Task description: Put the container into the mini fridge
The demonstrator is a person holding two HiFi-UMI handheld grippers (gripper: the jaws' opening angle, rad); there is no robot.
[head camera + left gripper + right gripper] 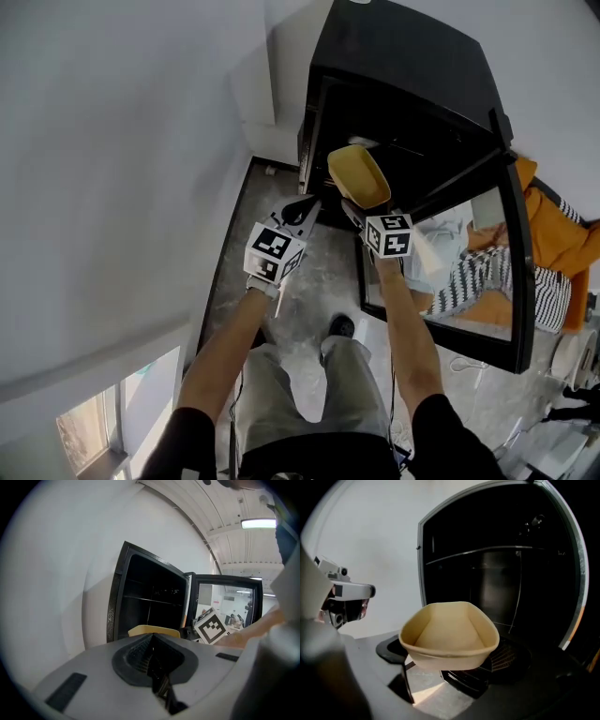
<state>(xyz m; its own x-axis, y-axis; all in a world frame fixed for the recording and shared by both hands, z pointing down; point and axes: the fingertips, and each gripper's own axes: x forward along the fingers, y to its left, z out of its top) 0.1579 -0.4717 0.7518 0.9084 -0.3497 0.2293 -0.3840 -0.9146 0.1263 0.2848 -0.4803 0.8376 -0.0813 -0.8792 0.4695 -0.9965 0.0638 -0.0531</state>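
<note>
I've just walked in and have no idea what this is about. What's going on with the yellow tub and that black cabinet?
A person is working with tongs in each hand. The right tongs are clamped on an empty yellow container, held just in front of the open mini fridge, whose door is swung wide. The container is not inside yet. The left tongs are shut on nothing and hang beside it, near the fridge's opening.

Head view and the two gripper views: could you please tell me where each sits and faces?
Head view: on the head, looking steeply down at the open mini fridge; left gripper, right gripper, forearms, legs show.
Left gripper view: on that gripper, facing the fridge interior; shut empty jaws show.
Right gripper view: likewise; jaws grip the container.
Shared: fridge and container.
</note>
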